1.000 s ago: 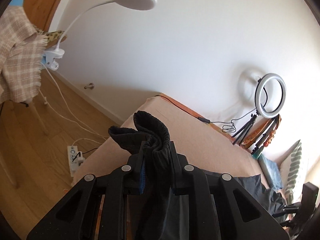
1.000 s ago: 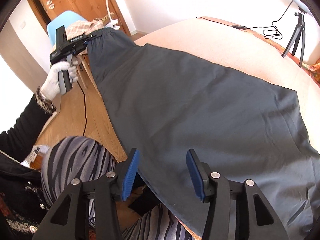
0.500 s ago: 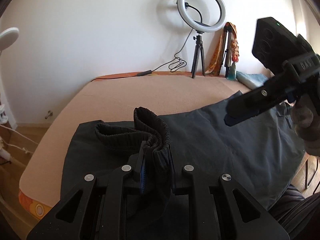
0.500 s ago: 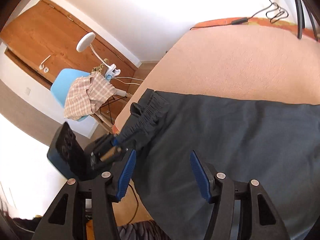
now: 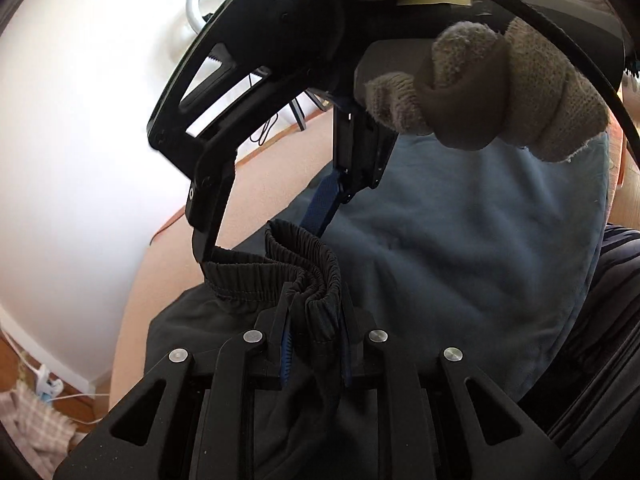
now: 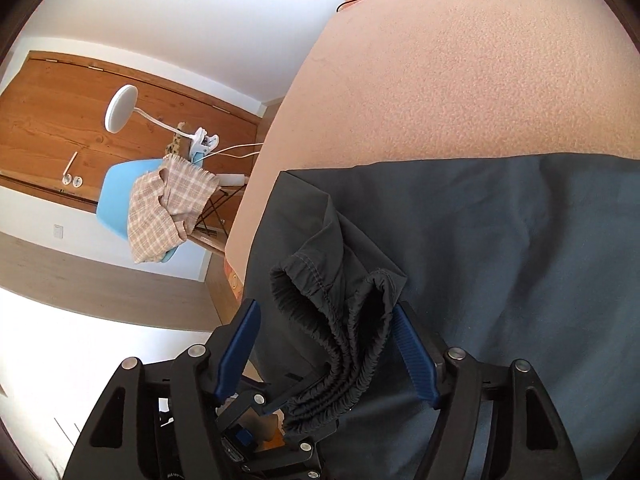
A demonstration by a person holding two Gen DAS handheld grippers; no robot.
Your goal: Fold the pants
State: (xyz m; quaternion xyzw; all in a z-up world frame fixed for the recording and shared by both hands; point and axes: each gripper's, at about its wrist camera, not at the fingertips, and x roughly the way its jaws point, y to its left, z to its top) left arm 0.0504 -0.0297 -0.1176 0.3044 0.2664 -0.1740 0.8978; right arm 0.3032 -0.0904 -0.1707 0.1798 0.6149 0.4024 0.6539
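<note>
The dark grey pants [image 6: 500, 240] lie spread on the peach bed [image 6: 460, 80]. My left gripper [image 5: 314, 320] is shut on the bunched elastic waistband [image 5: 304, 256] and holds it up. My right gripper [image 6: 324, 340] is open, its blue pads on either side of the same bunched waistband [image 6: 340, 328], just above the left gripper's fingertips [image 6: 280, 412]. In the left wrist view the right gripper [image 5: 272, 224] and the gloved hand [image 5: 500, 88] holding it fill the upper frame, its fingers straddling the waistband.
A blue chair [image 6: 120, 184] with a checked cloth [image 6: 168, 204] and a white clip lamp [image 6: 120, 108] stand left of the bed before a wooden door. A ring light [image 5: 204, 4] stands by the wall. Striped trousers of the person [image 5: 608, 320] are at right.
The right gripper has swung in from over the spread pants to the waistband held by the left gripper, its open fingers now straddling it. The left gripper kept its grip and turned rightward.
</note>
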